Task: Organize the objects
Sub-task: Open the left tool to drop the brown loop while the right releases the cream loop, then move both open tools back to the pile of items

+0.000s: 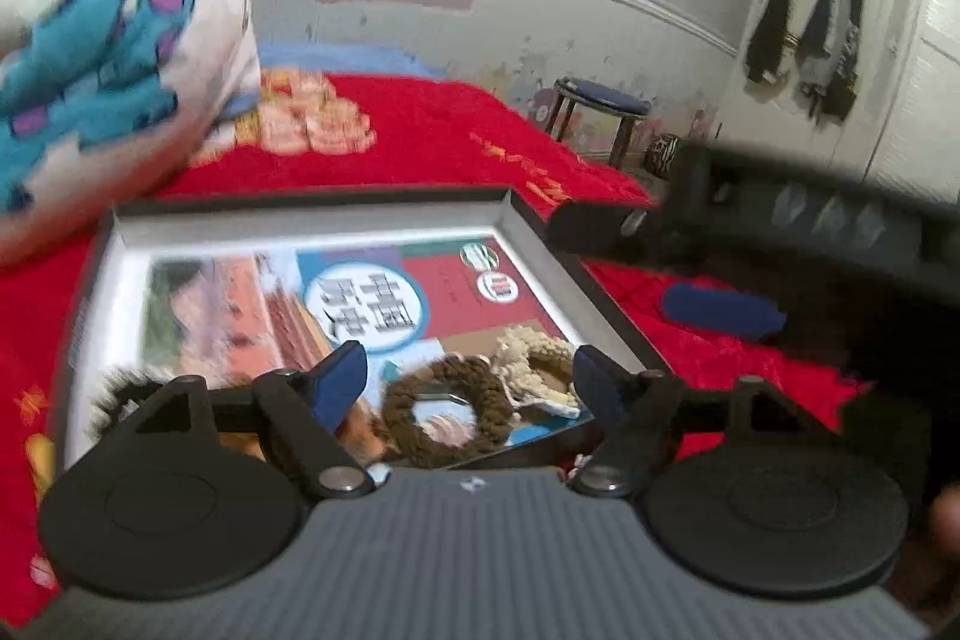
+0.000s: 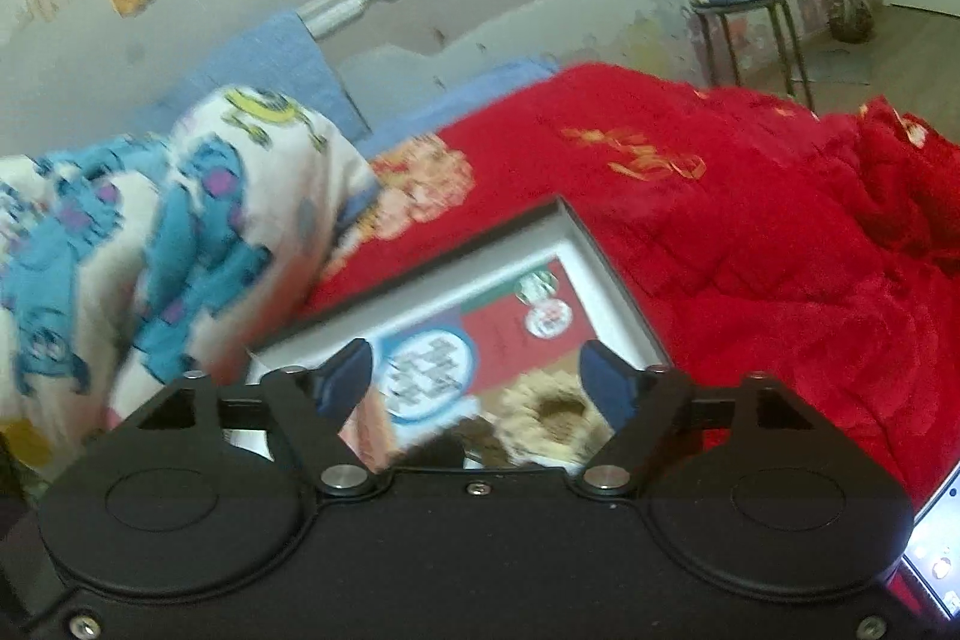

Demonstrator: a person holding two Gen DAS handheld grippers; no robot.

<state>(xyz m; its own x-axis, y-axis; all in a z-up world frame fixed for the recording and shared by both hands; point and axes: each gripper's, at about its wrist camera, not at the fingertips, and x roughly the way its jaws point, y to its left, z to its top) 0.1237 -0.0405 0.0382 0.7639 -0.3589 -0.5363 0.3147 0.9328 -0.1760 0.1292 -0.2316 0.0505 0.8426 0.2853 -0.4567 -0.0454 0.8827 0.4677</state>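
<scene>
A grey tray [image 1: 534, 232] lies on the red bed cover and holds a book [image 1: 336, 292]. On the book lie a brown scrunchie [image 1: 444, 415] and a cream scrunchie [image 1: 534, 361]. A dark fuzzy scrunchie [image 1: 120, 388] sits at the tray's near left. My left gripper [image 1: 471, 382] is open and empty, just above the brown scrunchie. My right gripper [image 2: 477, 379] is open and empty over the same tray [image 2: 606, 256], above the cream scrunchie [image 2: 558, 412] and the brown scrunchie [image 2: 444, 445]. The right gripper also shows at the right in the left wrist view [image 1: 690, 268].
A folded cartoon-print quilt [image 1: 102, 40] lies left of the tray, also in the right wrist view [image 2: 162, 232]. The red cover [image 2: 750, 232] spreads to the right. A blue-topped stool [image 2: 744, 16] and a ball [image 2: 849, 16] stand on the floor by the far wall.
</scene>
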